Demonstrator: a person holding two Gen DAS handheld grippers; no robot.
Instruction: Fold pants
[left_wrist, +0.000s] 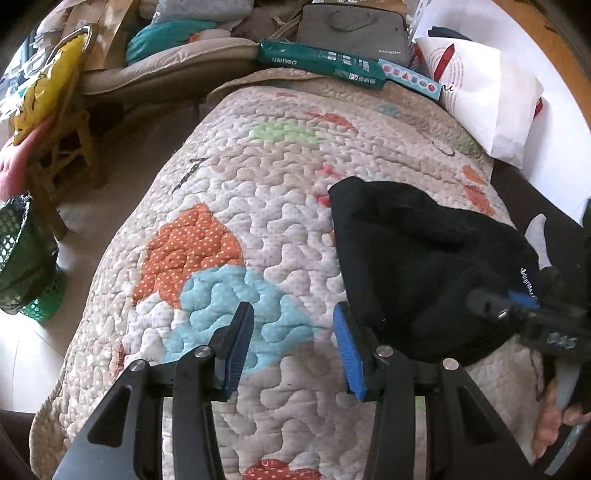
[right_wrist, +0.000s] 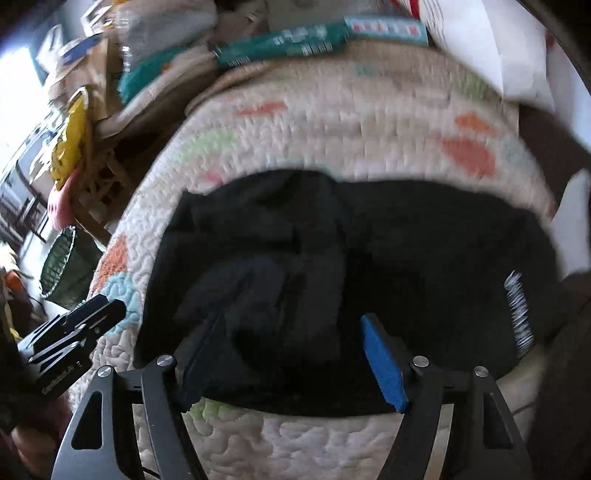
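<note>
The left gripper (left_wrist: 293, 345), fingers spread over bare quilt (left_wrist: 258, 155), and the right gripper (right_wrist: 291, 360), fingers spread above the black pants (right_wrist: 406, 251) bunched on the quilt, risk pinching several loose layers together, spoiling a clean fold.

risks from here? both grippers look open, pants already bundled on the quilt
1. The black pants lie in a lumpy stack, and both grippers are open, the left gripper beside the bundle and the right gripper over it; a careless grab could pinch only the top layer and undo the fold.
2. The quilt is soft and puckered, so a low grasp may catch it too.
3. The right wrist view is blurred, so edges are hard to judge.
</note>
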